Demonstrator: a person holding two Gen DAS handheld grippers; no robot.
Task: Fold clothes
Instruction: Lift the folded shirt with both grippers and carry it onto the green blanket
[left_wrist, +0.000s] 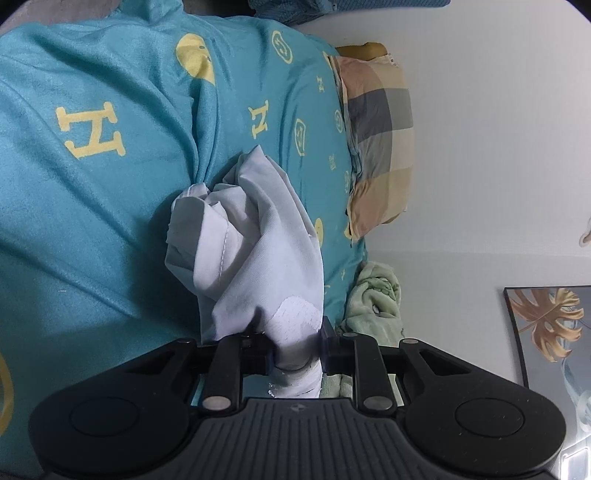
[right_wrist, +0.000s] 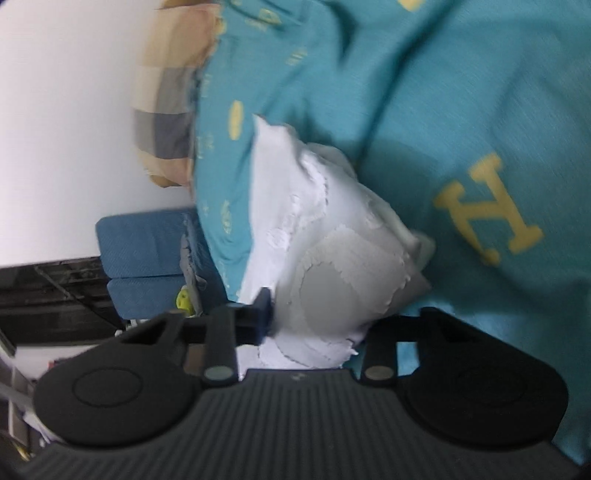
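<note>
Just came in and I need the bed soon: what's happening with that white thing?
A person is working with two handheld grippers. The left gripper and the right gripper are each clamped on a bunched part of a white garment, which hangs crumpled over the teal bedspread. No fold is visible yet.

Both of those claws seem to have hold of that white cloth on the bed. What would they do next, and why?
Probably draw the two apart to spread it out. The left gripper and the right gripper each have jaws closed on the white cloth, which hangs bunched and crumpled over the teal bedspread. It likely needs to be opened flat before any fold.
</note>
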